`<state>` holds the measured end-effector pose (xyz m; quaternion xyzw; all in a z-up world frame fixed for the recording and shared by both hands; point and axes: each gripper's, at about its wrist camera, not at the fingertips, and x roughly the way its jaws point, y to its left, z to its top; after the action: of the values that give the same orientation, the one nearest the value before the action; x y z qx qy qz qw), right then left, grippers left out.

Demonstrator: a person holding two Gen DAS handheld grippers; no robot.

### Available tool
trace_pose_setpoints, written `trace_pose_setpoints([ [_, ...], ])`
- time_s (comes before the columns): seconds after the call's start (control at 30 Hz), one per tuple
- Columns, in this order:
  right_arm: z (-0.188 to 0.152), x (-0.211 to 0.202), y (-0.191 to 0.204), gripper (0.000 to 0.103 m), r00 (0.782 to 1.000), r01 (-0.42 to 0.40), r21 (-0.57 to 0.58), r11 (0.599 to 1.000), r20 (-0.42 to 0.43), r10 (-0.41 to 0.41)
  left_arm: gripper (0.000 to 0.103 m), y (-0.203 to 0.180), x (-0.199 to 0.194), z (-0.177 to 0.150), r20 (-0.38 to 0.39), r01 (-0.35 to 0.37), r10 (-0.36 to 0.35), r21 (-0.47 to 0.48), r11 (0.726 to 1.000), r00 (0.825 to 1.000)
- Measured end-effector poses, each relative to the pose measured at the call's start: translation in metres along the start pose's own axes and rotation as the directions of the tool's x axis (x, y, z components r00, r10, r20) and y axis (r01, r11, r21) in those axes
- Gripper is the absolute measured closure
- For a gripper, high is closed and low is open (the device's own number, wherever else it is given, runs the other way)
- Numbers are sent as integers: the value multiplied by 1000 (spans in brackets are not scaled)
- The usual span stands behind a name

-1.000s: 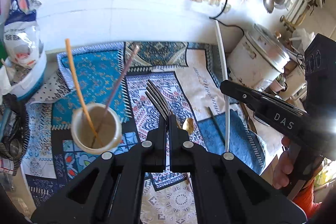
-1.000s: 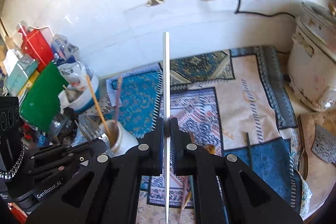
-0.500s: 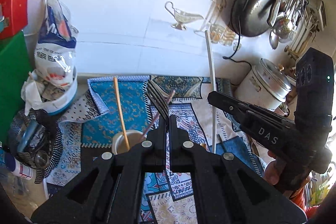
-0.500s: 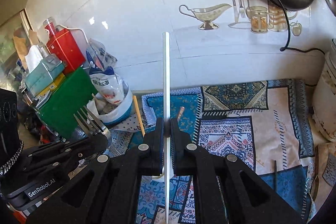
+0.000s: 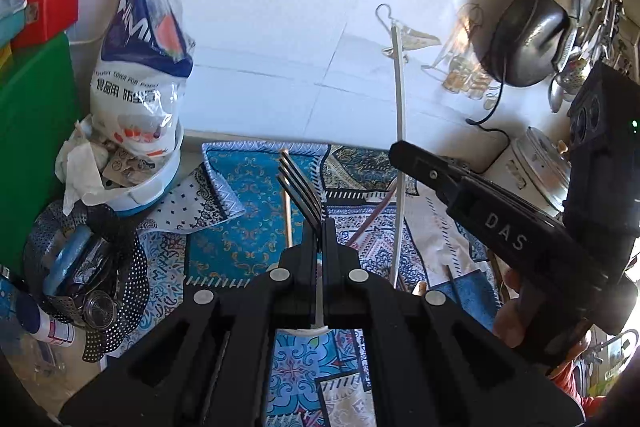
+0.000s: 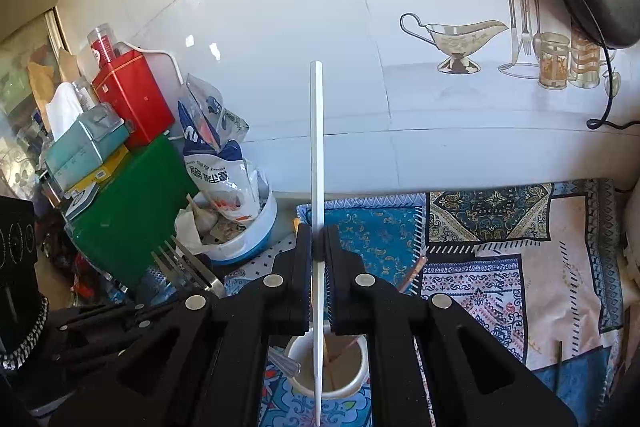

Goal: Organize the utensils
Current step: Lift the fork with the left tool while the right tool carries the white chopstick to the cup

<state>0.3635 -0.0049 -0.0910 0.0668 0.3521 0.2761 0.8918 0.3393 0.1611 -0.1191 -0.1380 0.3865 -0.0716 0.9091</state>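
Observation:
My left gripper (image 5: 319,227) is shut on a steel fork (image 5: 300,187), tines pointing up; the fork (image 6: 188,269) also shows at the left of the right wrist view. My right gripper (image 6: 318,239) is shut on a long white chopstick (image 6: 316,155) held upright; its lower tip hangs over the mouth of the white cup (image 6: 352,383). The cup holds a wooden chopstick (image 5: 286,203) and a reddish one (image 5: 370,227). In the left wrist view the right gripper (image 5: 404,157) and white chopstick (image 5: 400,99) are at the right, and the cup rim (image 5: 310,327) is mostly hidden under my fingers.
A patterned blue cloth (image 6: 500,267) covers the counter. A white bowl with a plastic bag (image 6: 224,187), a green board (image 6: 132,203) and a red tin (image 6: 132,95) stand at the left. A rice cooker (image 5: 536,163) is at the right; loose sticks (image 5: 454,281) lie on the cloth.
Both grippers tilted up and drew in toward the cup. The white chopstick's lower end now hangs over the cup mouth, and the fork stands more upright beside it.

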Motion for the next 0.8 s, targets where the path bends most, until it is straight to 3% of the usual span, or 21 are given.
trace_pose_setpoints([
  [0.3,-13,49,-6,97,998,48,5,999,-27,-48,103,17,31,-7,-69,4,-3,9,1000,998],
  [0.57,-33,69,-12,97,996,85,9,996,-40,-85,103,28,54,-15,-127,14,-13,5,1000,992],
  [0.8,-51,69,-11,97,986,91,-19,996,-136,-92,103,34,69,-25,-169,19,-21,-9,1000,985],
])
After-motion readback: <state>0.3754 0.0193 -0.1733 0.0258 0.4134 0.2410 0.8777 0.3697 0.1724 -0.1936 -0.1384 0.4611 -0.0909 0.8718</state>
